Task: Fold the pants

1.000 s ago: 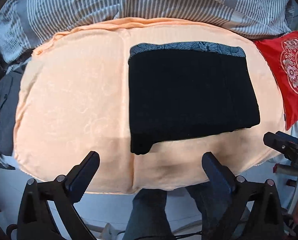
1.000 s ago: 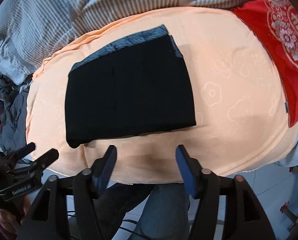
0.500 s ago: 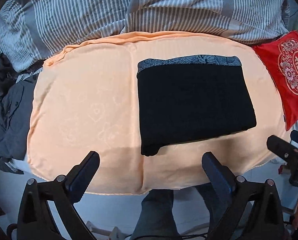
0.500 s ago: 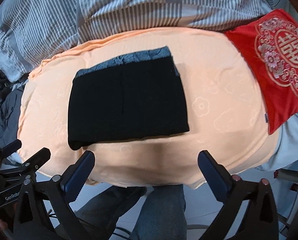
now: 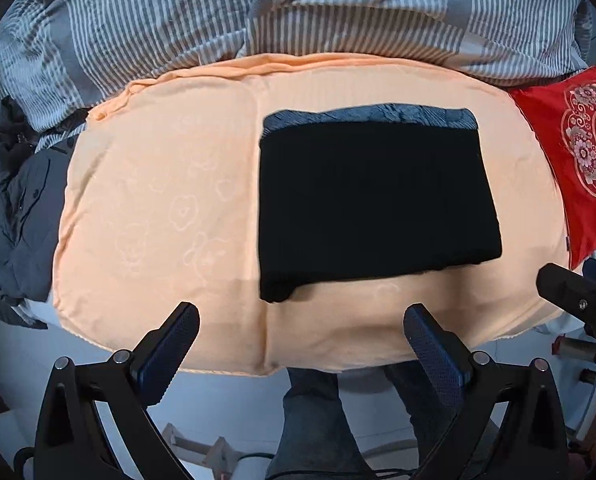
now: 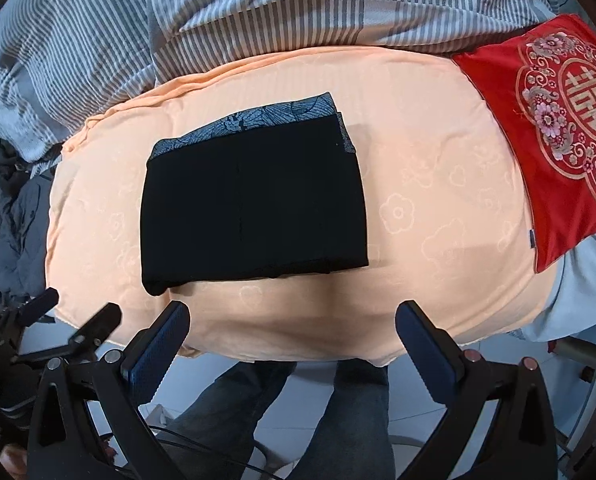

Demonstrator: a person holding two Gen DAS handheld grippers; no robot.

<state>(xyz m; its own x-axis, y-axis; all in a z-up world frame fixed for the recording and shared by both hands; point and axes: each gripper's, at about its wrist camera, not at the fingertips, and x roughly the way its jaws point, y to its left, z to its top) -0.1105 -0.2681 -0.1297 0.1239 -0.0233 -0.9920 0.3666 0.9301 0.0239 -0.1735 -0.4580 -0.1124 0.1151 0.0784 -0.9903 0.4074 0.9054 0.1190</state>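
The black pants (image 5: 373, 208) lie folded into a neat rectangle on the peach blanket (image 5: 158, 208), with a grey patterned band along the far edge. They also show in the right wrist view (image 6: 254, 204). My left gripper (image 5: 301, 334) is open and empty, held above the near edge of the blanket, short of the pants. My right gripper (image 6: 294, 332) is open and empty, also back at the near edge of the blanket (image 6: 437, 220). Neither touches the pants.
A striped grey duvet (image 5: 258, 12) lies behind the blanket. A red embroidered cushion (image 6: 557, 120) sits at the right. Dark grey clothing (image 5: 14, 216) is piled at the left. The person's legs (image 6: 282, 412) and pale floor are below the bed edge.
Both grippers have drawn back and up from the bed, so the pants look smaller. The right gripper has opened wide from a narrower gap. The pants have not moved.
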